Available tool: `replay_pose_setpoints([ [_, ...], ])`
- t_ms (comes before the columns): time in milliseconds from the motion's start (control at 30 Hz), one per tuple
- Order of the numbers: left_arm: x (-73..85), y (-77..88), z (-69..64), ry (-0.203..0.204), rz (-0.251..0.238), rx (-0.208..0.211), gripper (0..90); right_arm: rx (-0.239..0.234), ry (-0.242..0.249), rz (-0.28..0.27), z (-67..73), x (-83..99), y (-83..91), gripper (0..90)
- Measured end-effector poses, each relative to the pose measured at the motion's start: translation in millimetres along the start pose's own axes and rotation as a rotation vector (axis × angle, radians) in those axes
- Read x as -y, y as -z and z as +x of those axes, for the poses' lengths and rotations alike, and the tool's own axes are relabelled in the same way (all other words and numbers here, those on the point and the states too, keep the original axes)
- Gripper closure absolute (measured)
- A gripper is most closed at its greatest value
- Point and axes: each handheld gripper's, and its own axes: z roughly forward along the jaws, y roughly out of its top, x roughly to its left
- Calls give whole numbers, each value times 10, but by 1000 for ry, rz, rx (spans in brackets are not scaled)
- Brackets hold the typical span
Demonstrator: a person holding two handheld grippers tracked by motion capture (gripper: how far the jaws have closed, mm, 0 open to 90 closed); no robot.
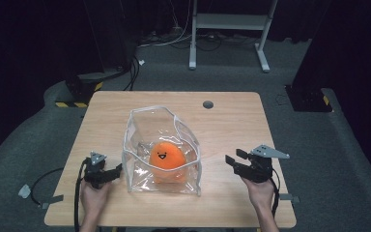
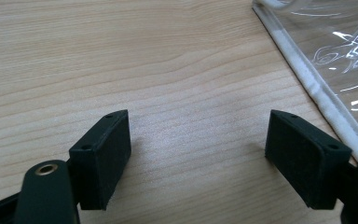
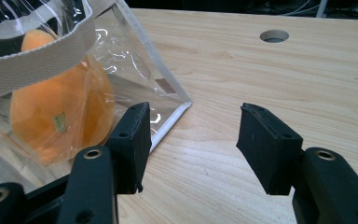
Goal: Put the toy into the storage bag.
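We hold the left gripper [image 1: 117,170] released, just beside the clear bag [image 1: 140,169] | right gripper [image 1: 235,157] released, apart from it | orange plush toy [image 1: 166,157] sits inside the bag, mid-table [image 1: 232,121]

The worktop [image 1: 232,125] is evenly lit from above while the room around it stays dark. White glare streaks the clear bag [image 2: 340,51] beside the left tool [image 2: 198,149]. Both tool views are sharp, with soft shadows under the jaws.
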Motion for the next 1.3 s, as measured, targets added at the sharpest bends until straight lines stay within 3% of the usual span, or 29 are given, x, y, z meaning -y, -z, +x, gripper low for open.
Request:
replay_pose_setpoints([
  [1300,0,0,0,0,0,0,223,65,-29,82,-158,199,-280,442],
])
